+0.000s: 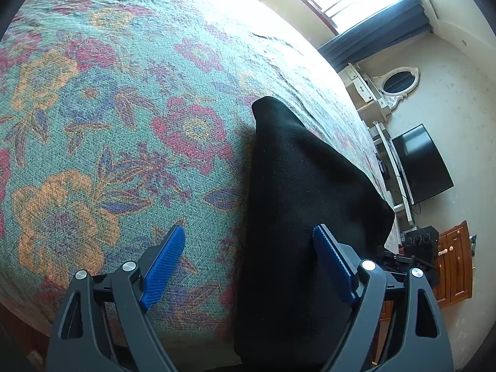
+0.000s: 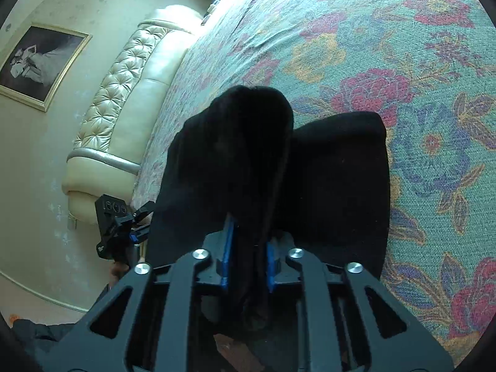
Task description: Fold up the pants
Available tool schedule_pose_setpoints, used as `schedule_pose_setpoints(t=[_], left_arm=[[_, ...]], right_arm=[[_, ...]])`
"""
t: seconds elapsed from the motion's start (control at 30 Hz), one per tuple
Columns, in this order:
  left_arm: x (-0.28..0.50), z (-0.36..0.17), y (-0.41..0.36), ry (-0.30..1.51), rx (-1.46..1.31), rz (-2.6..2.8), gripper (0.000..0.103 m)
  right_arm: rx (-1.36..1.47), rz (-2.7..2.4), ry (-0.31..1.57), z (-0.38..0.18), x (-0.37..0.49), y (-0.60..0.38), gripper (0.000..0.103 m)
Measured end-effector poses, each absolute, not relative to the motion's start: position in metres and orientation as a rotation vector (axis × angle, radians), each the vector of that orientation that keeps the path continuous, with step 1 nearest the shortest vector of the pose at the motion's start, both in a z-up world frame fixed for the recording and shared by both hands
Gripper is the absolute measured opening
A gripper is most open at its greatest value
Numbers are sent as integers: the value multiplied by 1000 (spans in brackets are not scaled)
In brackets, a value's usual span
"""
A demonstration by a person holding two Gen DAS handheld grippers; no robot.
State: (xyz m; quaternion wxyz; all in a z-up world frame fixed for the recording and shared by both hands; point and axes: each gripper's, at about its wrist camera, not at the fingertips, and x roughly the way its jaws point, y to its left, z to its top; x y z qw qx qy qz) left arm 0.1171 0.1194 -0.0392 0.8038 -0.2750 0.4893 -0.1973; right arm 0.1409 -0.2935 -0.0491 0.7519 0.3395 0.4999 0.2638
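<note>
Floral bedspread (image 1: 93,108) carries black pants (image 1: 303,186) running lengthwise ahead; right gripper (image 2: 248,248) pinches their near end, left gripper (image 1: 248,254) gapes empty alongside.

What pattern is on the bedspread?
The bedspread is teal with red, orange and blue flowers, clearest in the left wrist view.
</note>
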Motion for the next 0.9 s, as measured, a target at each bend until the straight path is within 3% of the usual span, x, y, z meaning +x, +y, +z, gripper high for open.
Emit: schedule_pose_setpoints(t=[0.33,0.73,0.83,0.87,0.9], left_arm=[[119,-31,101,1048,-553,-470,83],[121,-40,72,1082,-446,-472,83],[120,-40,70,1086,-432,-472,83],[119,-38,71,1090,-433,-473,83],[117,-38,71,1093,-432,-476,83]], right_arm=[[659,554,992,2,114,-303,8],[809,463,1050,-51,116,-340,9],[840,465,1043,-45,110,-343,22],[848,461,1032,-40,106,-343,37],[859,461,1016,-33,101,-344,60]])
